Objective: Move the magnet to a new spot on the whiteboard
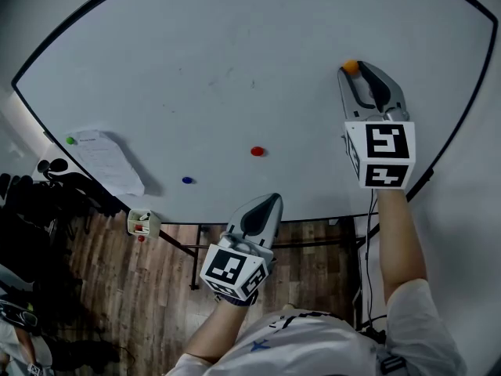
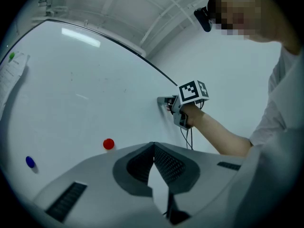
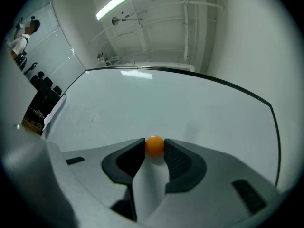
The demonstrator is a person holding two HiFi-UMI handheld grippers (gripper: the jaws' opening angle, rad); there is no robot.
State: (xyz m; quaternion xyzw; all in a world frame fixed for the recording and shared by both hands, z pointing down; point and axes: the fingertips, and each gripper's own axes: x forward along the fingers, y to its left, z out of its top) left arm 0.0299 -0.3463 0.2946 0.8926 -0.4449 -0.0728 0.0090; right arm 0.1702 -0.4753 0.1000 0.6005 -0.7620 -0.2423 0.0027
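Note:
A small orange magnet point(image 1: 351, 66) point(image 3: 155, 145) sits against the whiteboard point(image 1: 235, 53) at its right side. My right gripper point(image 1: 354, 70) point(image 3: 155, 147) is shut on it, one pad pressing each side. The left gripper view shows that gripper point(image 2: 167, 101) touching the board, held by a hand. My left gripper point(image 1: 271, 201) point(image 2: 153, 145) hangs below the board's lower edge with its tips together and nothing between them. On the board are also a red magnet point(image 1: 257, 151) point(image 2: 109, 144) and a blue magnet point(image 1: 187, 180) point(image 2: 30, 162).
A green magnet point(image 1: 71, 140) pins a paper sheet point(image 1: 106, 159) at the board's left. A small marker holder point(image 1: 143, 223) hangs at the lower left edge. Below are the board's stand legs point(image 1: 194, 257), wooden floor and dark chairs point(image 1: 31, 202).

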